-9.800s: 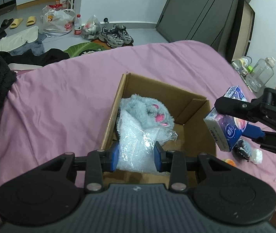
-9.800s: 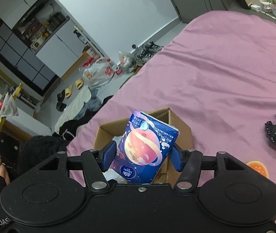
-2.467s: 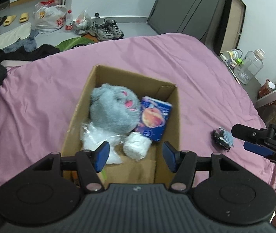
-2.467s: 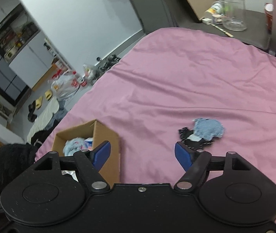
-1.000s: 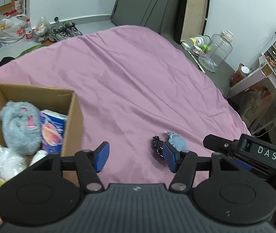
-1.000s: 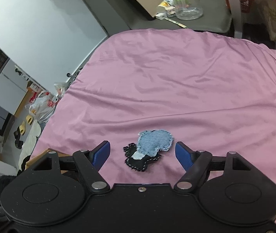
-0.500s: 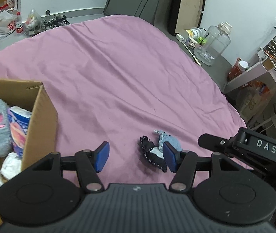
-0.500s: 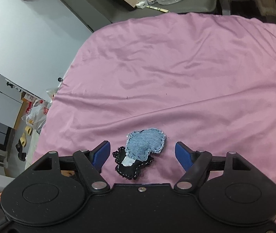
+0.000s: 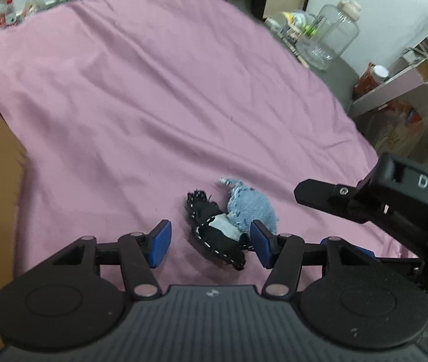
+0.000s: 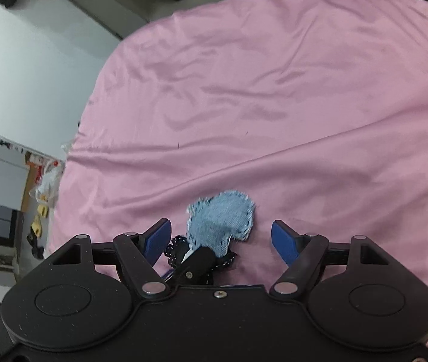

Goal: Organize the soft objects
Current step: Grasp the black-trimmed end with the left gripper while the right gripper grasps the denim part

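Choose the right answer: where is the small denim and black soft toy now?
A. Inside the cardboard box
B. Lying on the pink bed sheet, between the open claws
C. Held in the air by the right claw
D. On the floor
B: the soft toy lies on the pink sheet, and both the left claw and the right claw stand open around it, not closed on it.

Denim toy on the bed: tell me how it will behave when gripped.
The denim toy looks stuffed with frayed edges, so probably soft and squashy. It lies slack on the sheet, so likely light and floppy. Unlikely to roll.
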`<state>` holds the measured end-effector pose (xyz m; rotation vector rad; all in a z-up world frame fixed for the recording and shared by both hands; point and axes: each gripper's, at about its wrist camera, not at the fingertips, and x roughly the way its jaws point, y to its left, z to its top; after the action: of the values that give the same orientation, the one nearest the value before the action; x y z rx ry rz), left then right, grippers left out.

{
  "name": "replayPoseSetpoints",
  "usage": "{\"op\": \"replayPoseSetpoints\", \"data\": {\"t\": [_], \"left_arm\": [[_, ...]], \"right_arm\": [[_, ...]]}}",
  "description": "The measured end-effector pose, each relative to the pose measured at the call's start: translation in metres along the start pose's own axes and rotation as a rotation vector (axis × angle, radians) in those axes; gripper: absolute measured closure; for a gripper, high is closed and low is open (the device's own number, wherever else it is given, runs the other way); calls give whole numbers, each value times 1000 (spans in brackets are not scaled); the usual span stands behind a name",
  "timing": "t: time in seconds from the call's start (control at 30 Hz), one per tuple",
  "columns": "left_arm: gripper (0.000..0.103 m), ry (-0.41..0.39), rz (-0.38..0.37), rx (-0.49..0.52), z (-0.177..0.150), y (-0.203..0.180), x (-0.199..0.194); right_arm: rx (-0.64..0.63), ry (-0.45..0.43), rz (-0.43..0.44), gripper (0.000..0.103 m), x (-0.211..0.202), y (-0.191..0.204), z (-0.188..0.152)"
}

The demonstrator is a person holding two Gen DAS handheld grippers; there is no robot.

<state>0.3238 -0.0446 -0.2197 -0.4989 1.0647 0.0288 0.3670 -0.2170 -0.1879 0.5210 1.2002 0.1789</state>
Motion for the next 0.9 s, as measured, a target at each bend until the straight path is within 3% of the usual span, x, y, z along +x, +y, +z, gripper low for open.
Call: {"op": "replayPoseSetpoints", "data": {"t": [0.17,0.3,0.4,0.47,0.5,0.63,0.67,0.77,0.9], "left_arm": [[49,-22,-15,-15,-5,5,10],[73,-19,-63,-50,-2,11,9],[77,-14,-65,-61,-4,13,6],[78,-12,-63,-63,-4,14,3],[79,-12,-60,-66,-4,14,3],[80,-16,-54,-64,-7,14,-2],[80,-17,-50,-63,-6,14,-3],[80,-30,-37,-61,-6,15,-11],[80,-54,-30,-51,-4,15,-26]], "right_arm": [[-9,29,-18,30,22,5,-1],[-8,16,-22,30,30,7,7],[-44,10,-40,30,41,11,13],[-54,12,-59,36,43,11,12],[-65,5,-73,47,42,13,10],[-52,0,-73,62,33,11,7],[-37,1,-62,83,29,9,7],[12,-18,-24,84,15,2,4],[-15,-22,-17,84,9,5,-2]]}}
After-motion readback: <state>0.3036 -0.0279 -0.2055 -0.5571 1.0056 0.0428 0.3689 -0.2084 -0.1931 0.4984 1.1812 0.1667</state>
